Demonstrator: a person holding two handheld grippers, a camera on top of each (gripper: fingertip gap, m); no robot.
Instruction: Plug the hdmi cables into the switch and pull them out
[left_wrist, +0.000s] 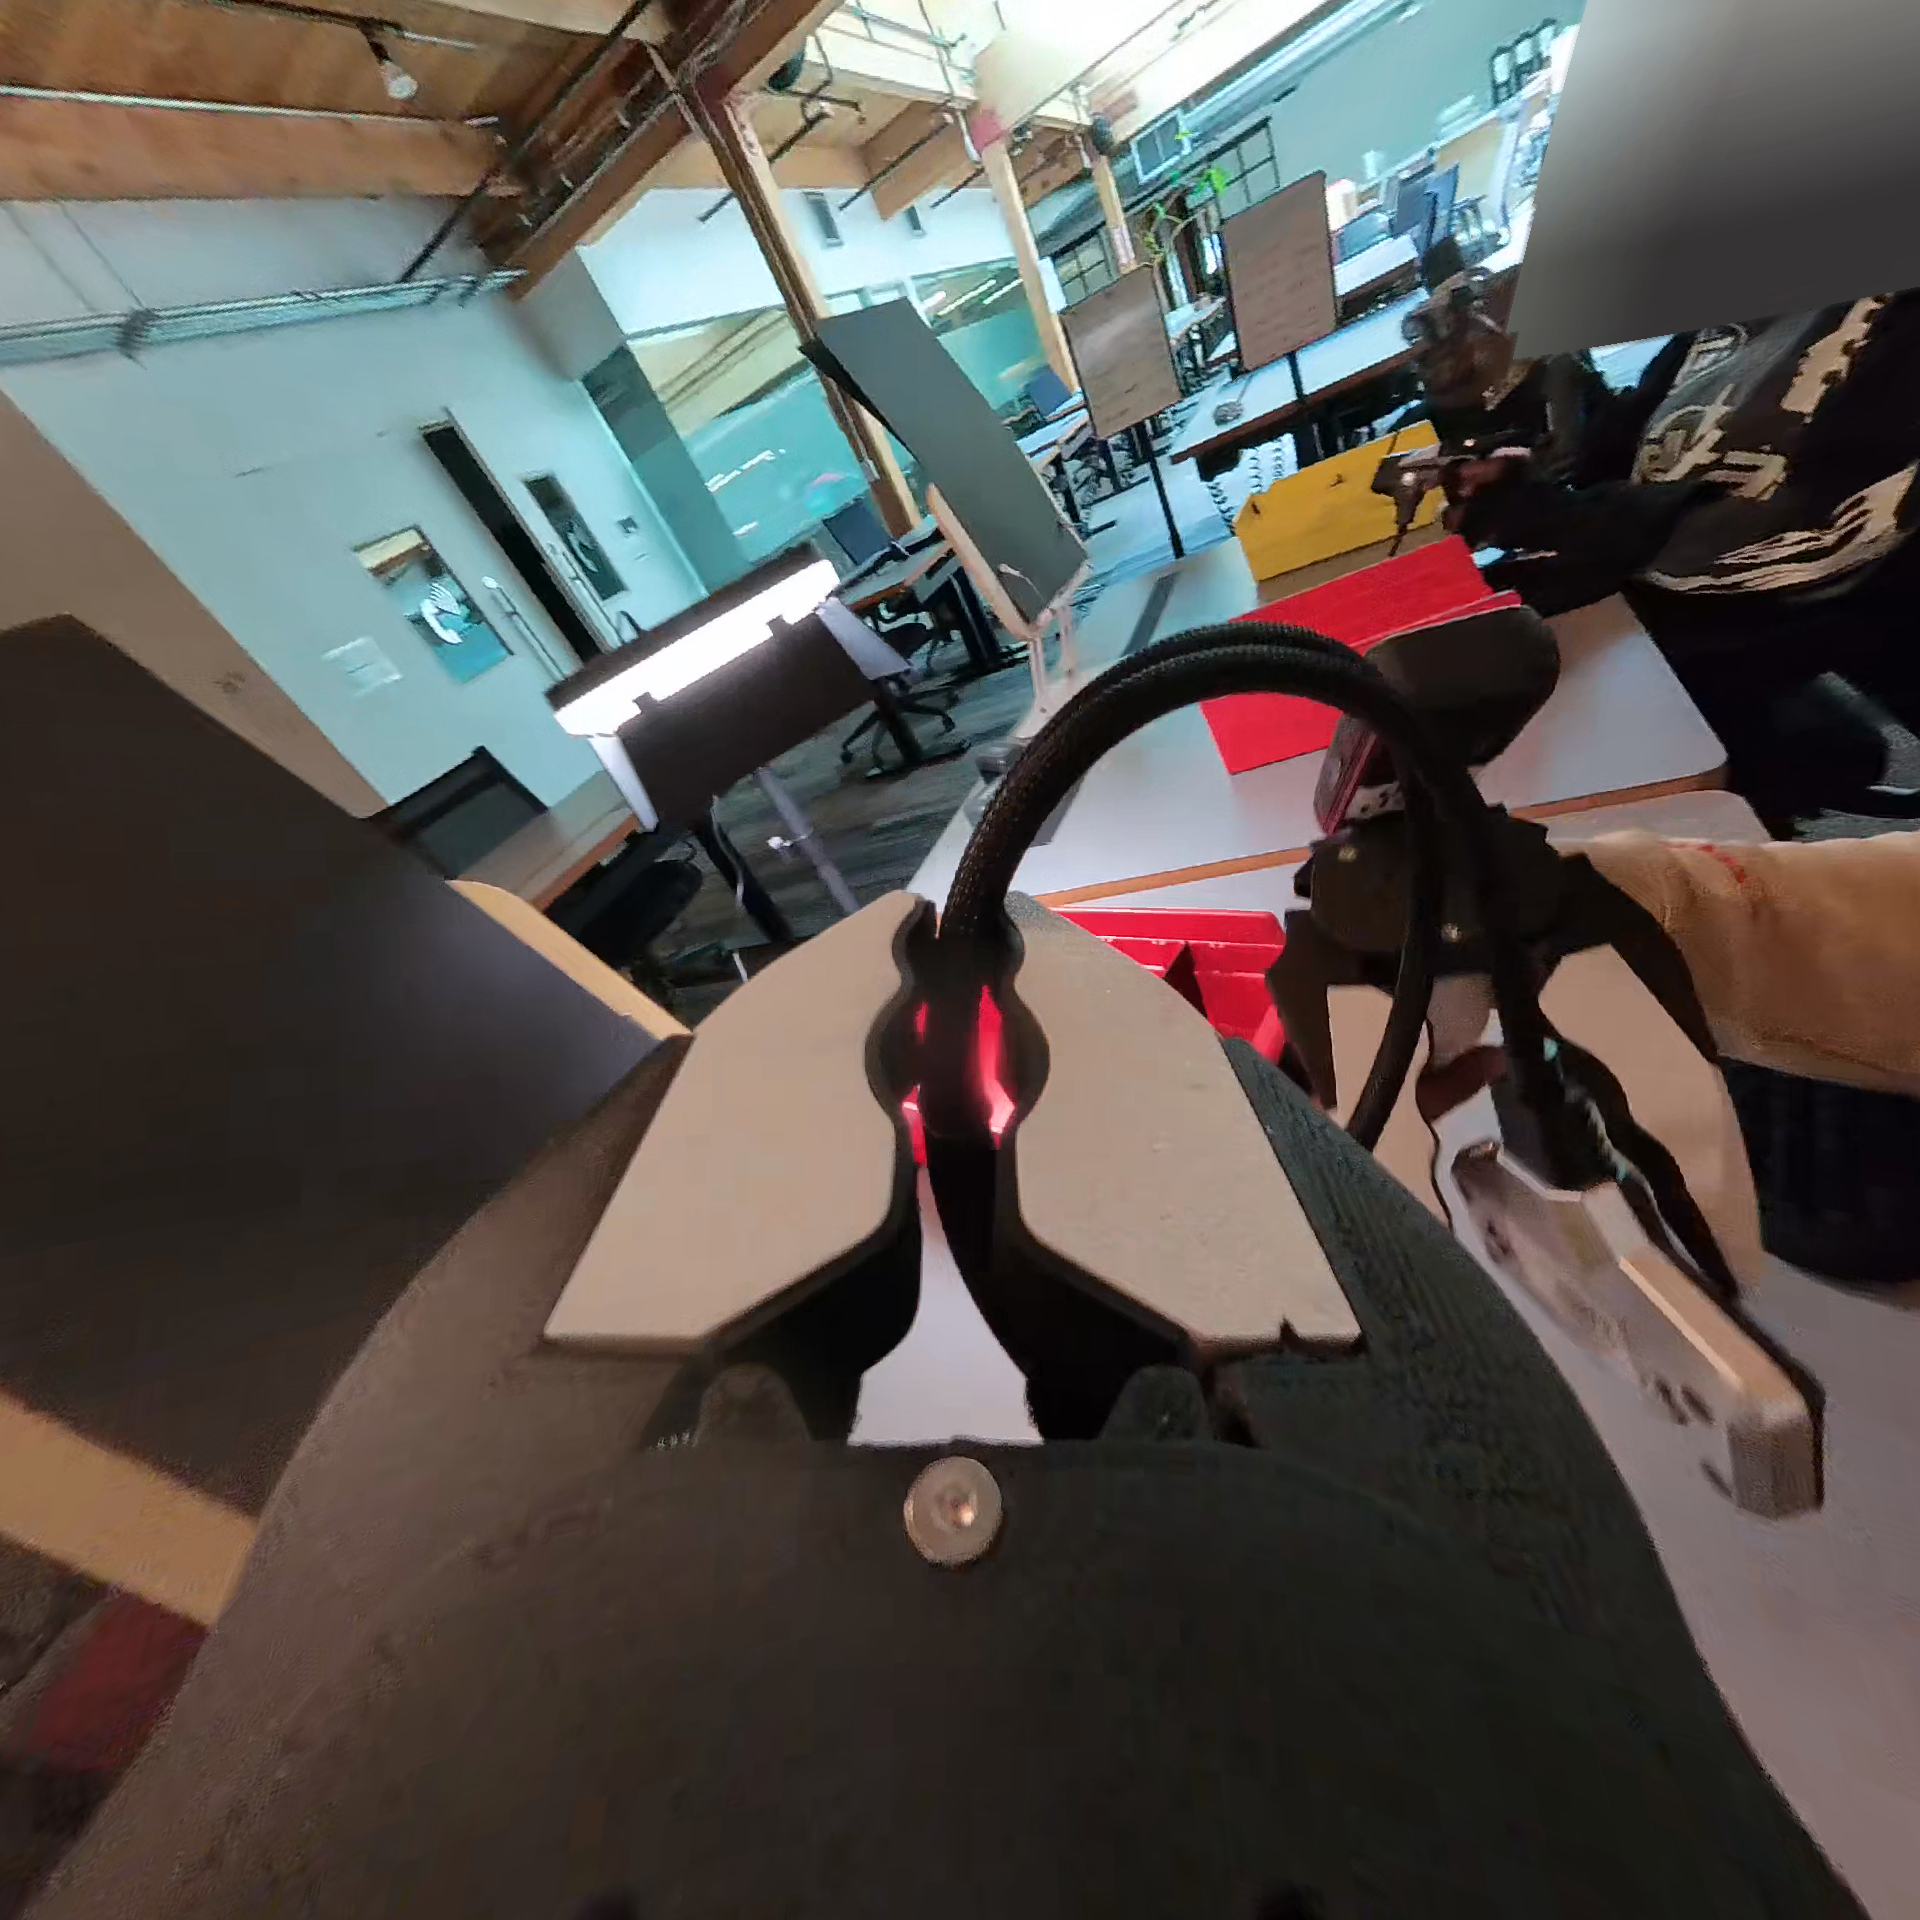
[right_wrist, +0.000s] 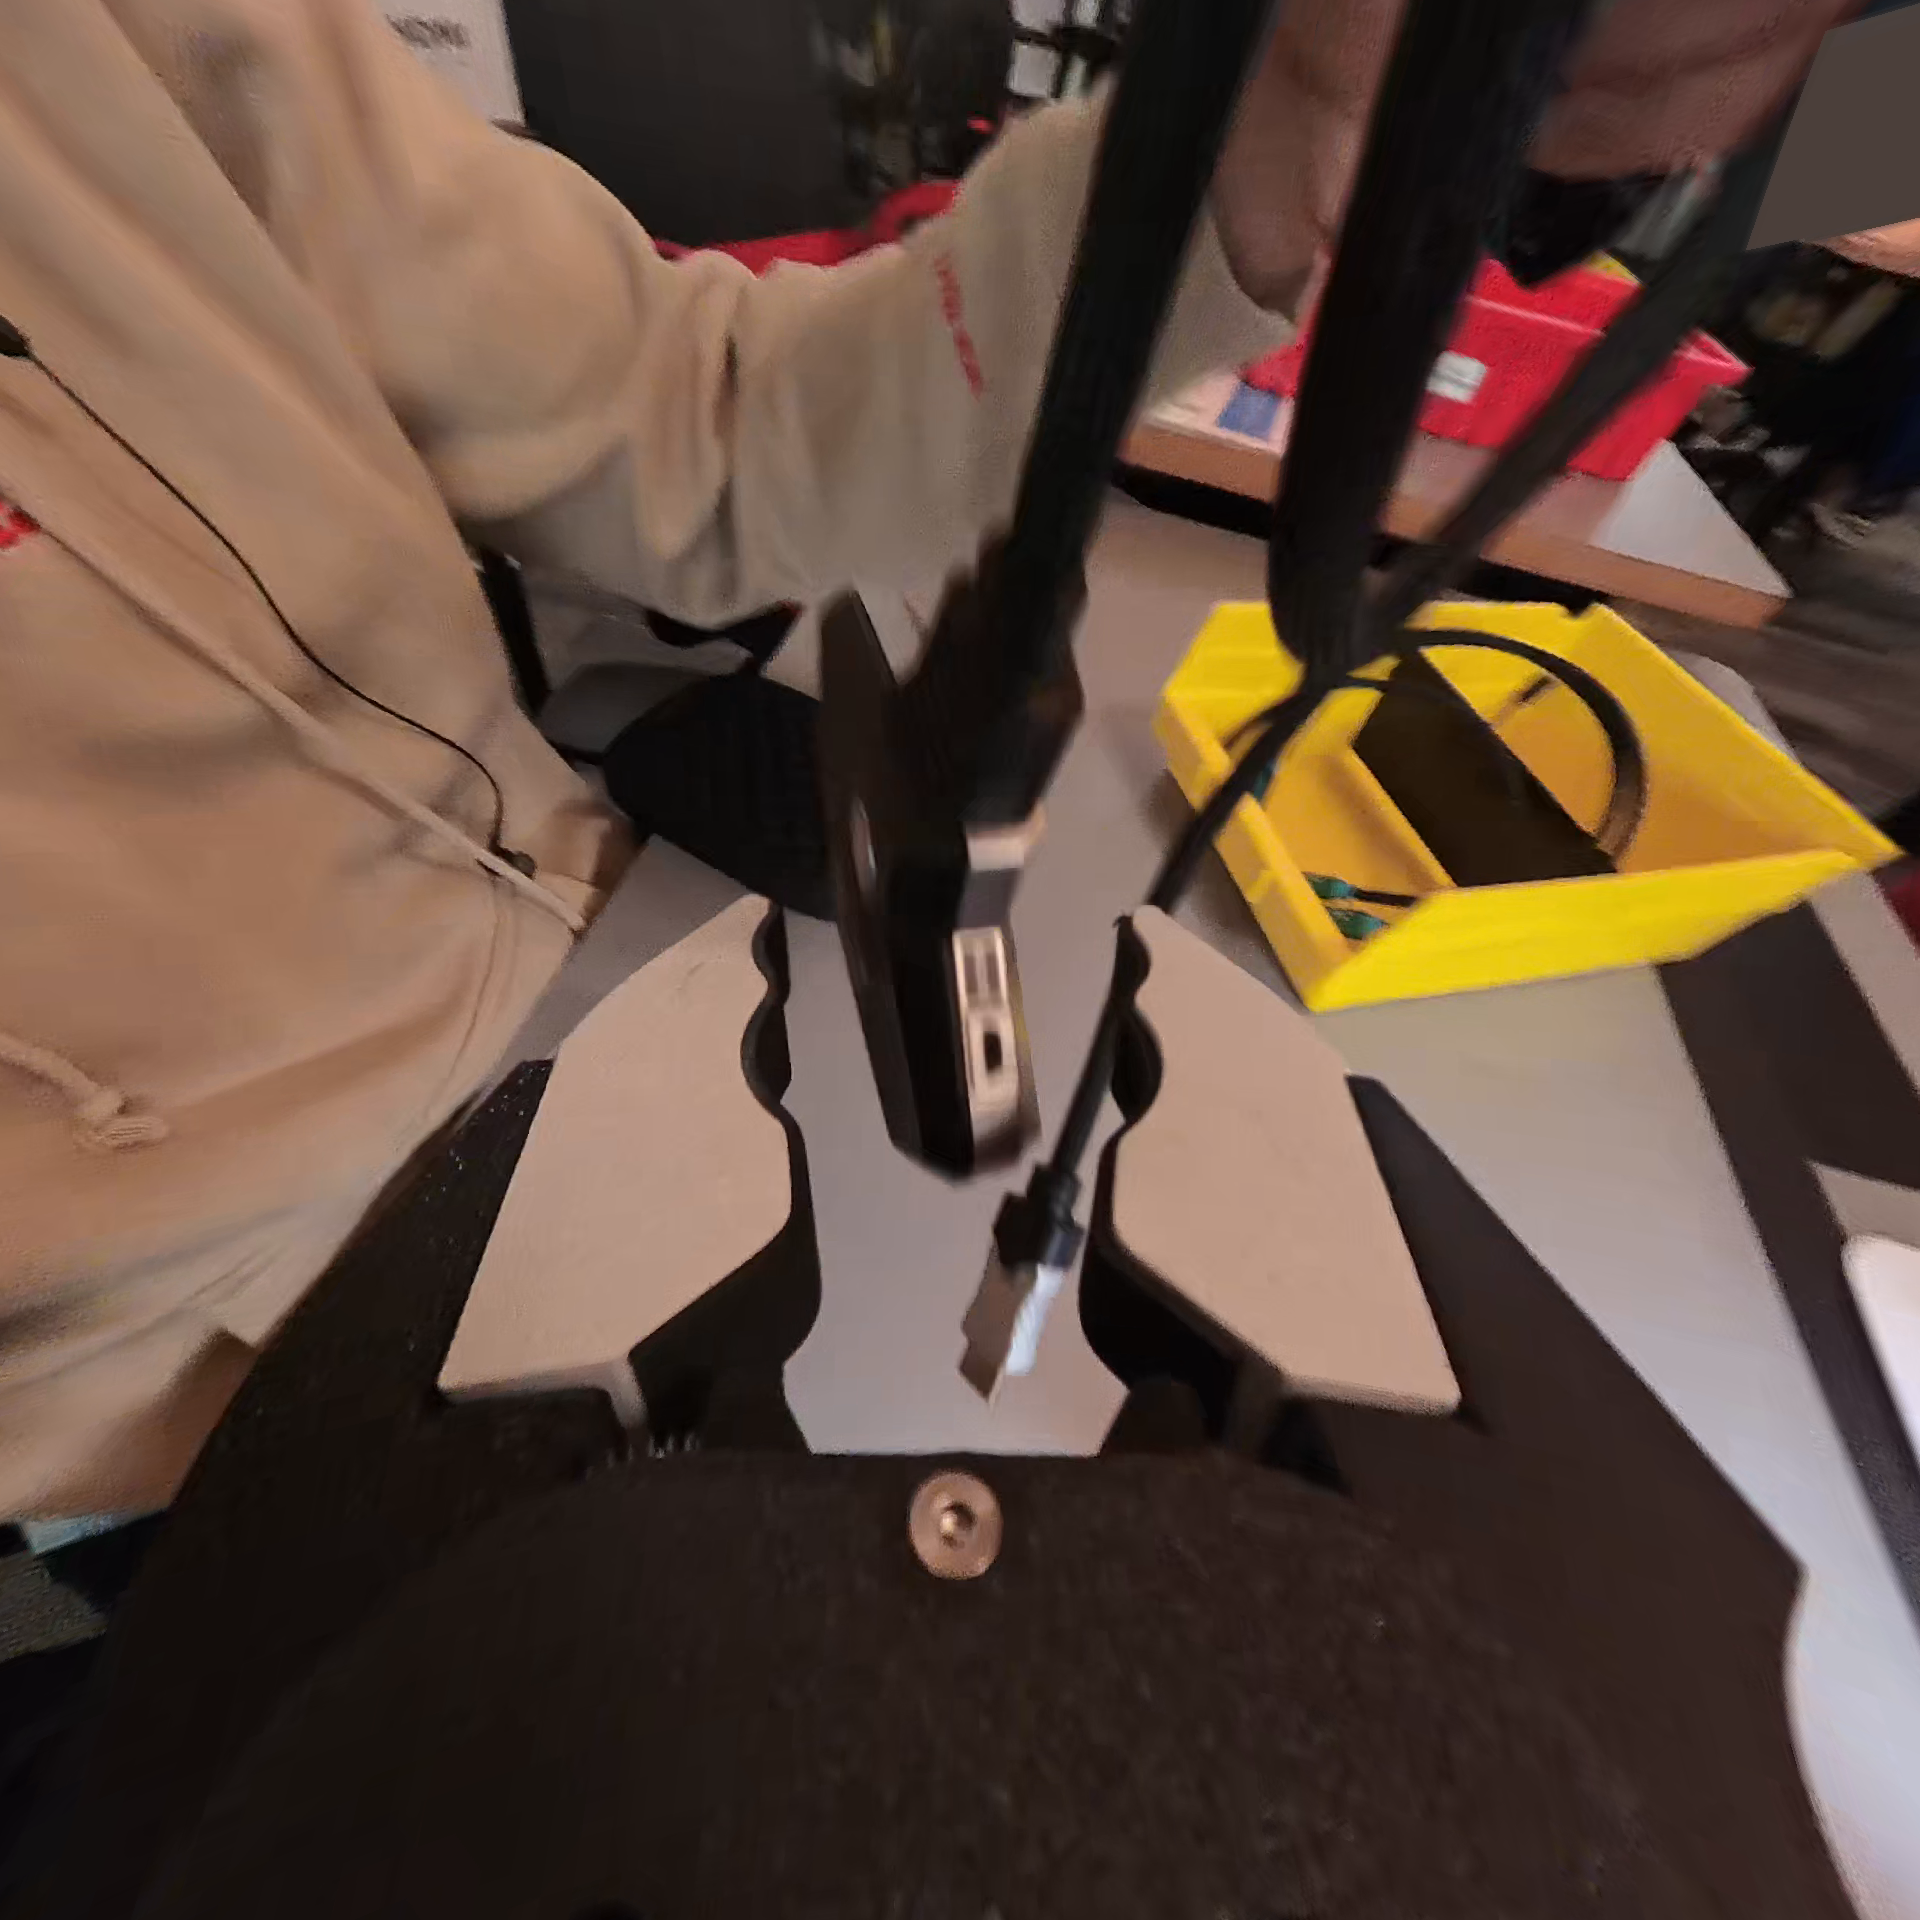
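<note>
My left gripper (left_wrist: 961, 925) is shut on a black braided HDMI cable (left_wrist: 1049, 748) that arcs up and over to the right. The cable ends in a plug seated in the top of the switch (left_wrist: 1631, 1340), a small black and silver box that hangs in the air, blurred. My right gripper (right_wrist: 948, 920) is open, and the switch (right_wrist: 914, 997) dangles between its fingers without being held. Its silver port side (right_wrist: 992, 1023) faces right. A thin black cable with a small metal plug (right_wrist: 1013, 1299) hangs loose beside the right finger. The right gripper also shows in the left wrist view (left_wrist: 1475, 1081).
A yellow bin (right_wrist: 1558, 925) with coiled cables stands on the grey table (right_wrist: 1507, 1122) at the right. A second braided strand (right_wrist: 1340, 416) drops toward it. Red trays (right_wrist: 1538, 353) lie behind. A person's beige sleeve (right_wrist: 623, 416) fills the left. Another person (left_wrist: 1714, 499) is at a far table. My right fingertips sit around 20 cm from my left ones.
</note>
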